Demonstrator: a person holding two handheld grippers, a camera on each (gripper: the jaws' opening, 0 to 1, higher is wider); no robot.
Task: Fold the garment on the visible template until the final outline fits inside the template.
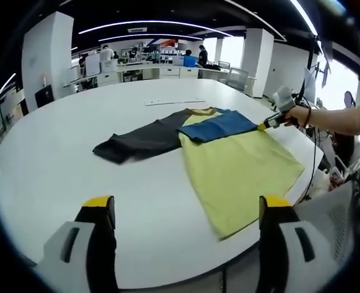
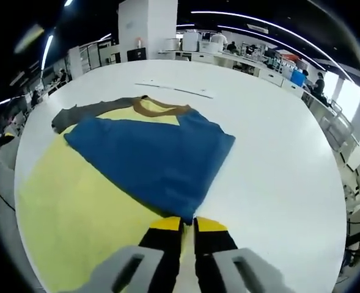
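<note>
T-shirt (image 1: 228, 165) lies spread on your white worktop (image 1: 76, 159), its yellow body toward the near right edge in the left gripper view and its brown collar (image 2: 158, 108) pointing away from you. One dark grey sleeve (image 1: 140, 141) stretches flat out to the side. The blue sleeve (image 2: 155, 155) is folded over onto the yellow chest. Your right gripper (image 2: 187, 224) has its fingers closed together on the tip of that blue sleeve, low over the shirt. In the left gripper view you can see that gripper, held in your hand (image 1: 299, 115), at the sleeve's far corner. Your left gripper (image 1: 189, 213) hangs above the worktop's near edge, fingers wide apart, holding nothing, well short of the shirt.
</note>
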